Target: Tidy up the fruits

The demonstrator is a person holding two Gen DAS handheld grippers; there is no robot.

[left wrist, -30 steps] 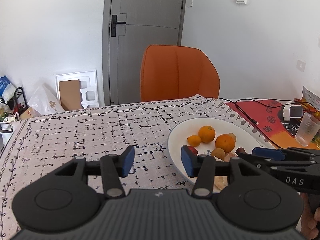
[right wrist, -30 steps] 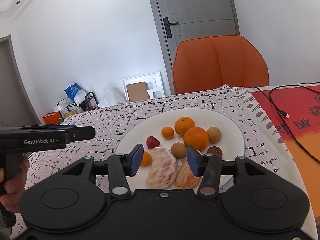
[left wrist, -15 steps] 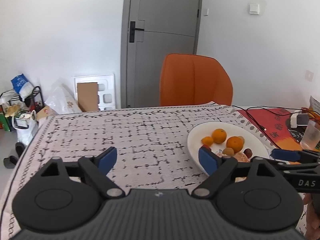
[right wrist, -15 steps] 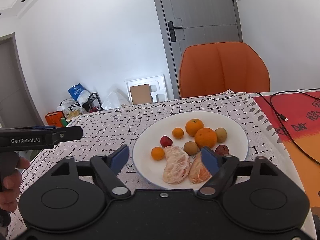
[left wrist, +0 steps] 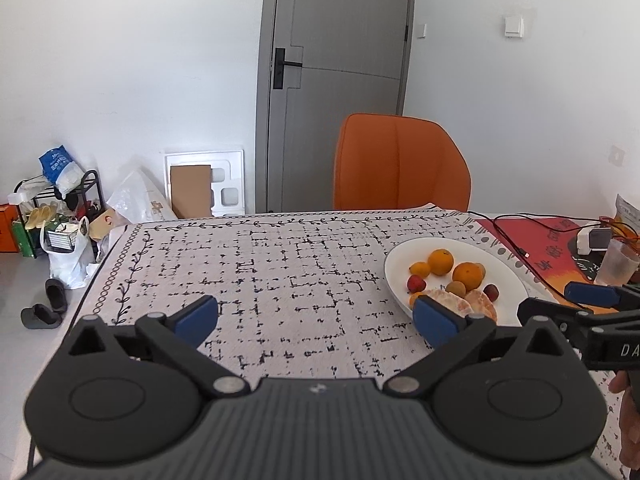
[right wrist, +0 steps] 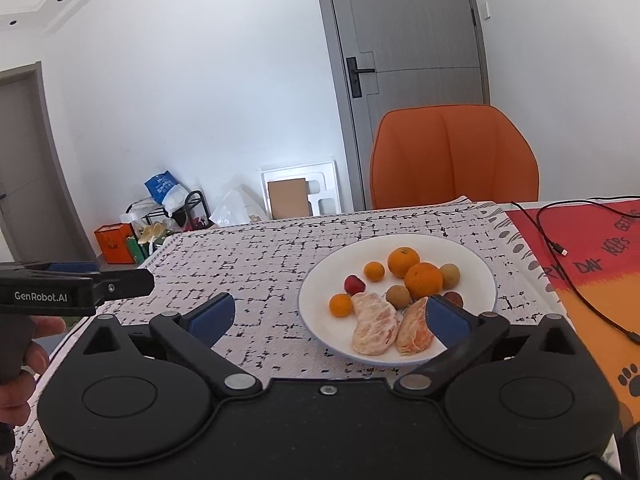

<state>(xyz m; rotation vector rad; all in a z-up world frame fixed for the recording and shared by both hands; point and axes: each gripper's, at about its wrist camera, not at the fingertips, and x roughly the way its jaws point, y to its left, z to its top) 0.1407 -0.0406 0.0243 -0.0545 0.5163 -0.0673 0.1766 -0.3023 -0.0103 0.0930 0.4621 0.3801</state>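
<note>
Both drawn back from the white plate (right wrist: pixel 480 276) since a second ago, left claw (left wrist: pixel 316 318) and right claw (right wrist: pixel 330 316) just spread wide, nothing between the pads. Fruits (right wrist: pixel 423 280) on the plate, at 1 o'clock of the right claw, resting on the patterned tabletop (left wrist: pixel 280 272).

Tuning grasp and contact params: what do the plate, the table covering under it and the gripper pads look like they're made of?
Plate: glazed ceramic or similar, by its white glossy surface and smooth rim; melamine can't be ruled out.
Table covering: woven fabric, matte, printed black pattern, slightly nubby weave.
Pads: blue, matte, probably rubber or foam, set on black matte plastic fingers.
</note>
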